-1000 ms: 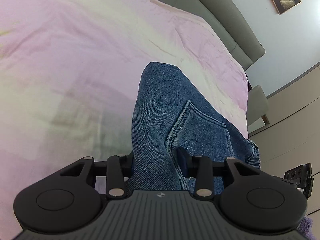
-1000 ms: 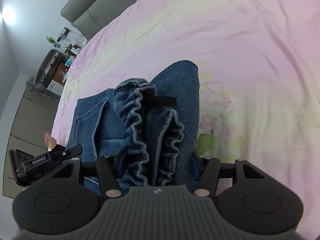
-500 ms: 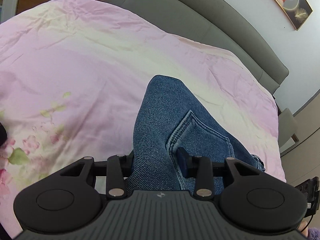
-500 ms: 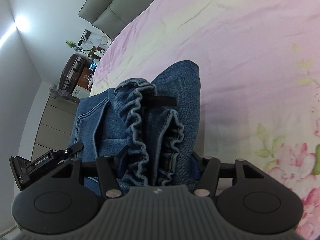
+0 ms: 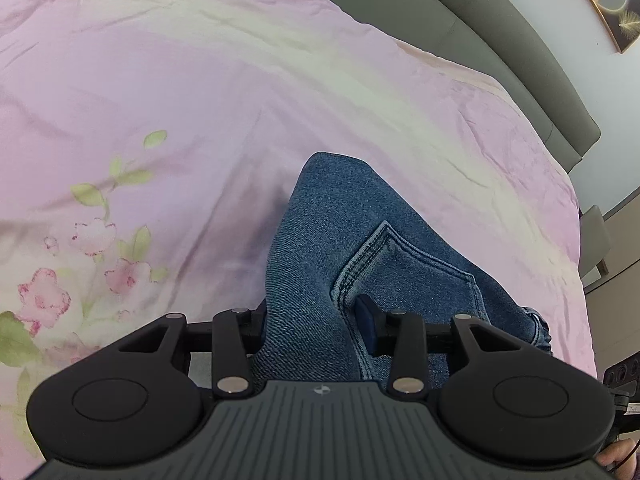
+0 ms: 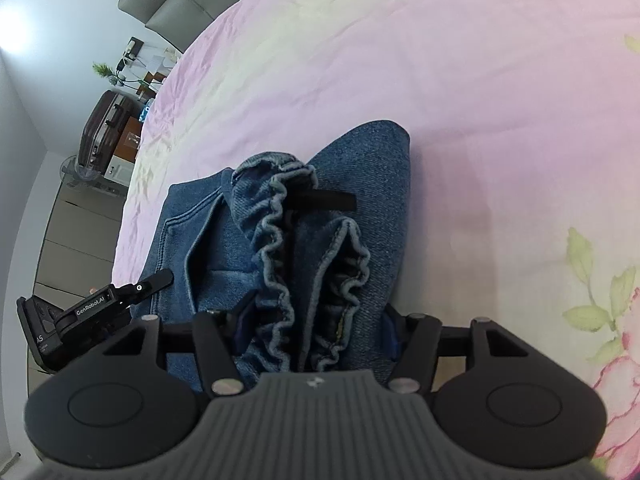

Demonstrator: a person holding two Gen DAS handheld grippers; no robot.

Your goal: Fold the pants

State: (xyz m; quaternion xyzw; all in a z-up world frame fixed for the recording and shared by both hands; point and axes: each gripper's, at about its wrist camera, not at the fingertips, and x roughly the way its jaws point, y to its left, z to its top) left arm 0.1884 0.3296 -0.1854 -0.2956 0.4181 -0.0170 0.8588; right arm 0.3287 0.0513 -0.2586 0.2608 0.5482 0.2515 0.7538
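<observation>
Blue denim pants (image 5: pixel 340 240) hang folded over, held up above the pink bedspread. My left gripper (image 5: pixel 312 320) is shut on the denim beside a stitched back pocket (image 5: pixel 404 272). My right gripper (image 6: pixel 312 324) is shut on the gathered elastic waistband (image 6: pixel 276 240) of the same pants (image 6: pixel 372 184), with a black belt loop (image 6: pixel 324 200) showing above. The left gripper's body (image 6: pixel 92 312) shows at the left of the right wrist view. The lower ends of the pants are hidden.
The pink floral bedspread (image 5: pixel 200 100) fills the area under both grippers. A grey padded headboard (image 5: pixel 500 40) runs along the far side. A dark suitcase (image 6: pixel 102 128) and a cluttered side table (image 6: pixel 140 60) stand beyond the bed. A framed picture (image 5: pixel 604 4) hangs on the wall.
Both grippers have carried the pants along over the bed; the flower print now shows at left in the left view and at right in the right view. Both grips are unchanged.
</observation>
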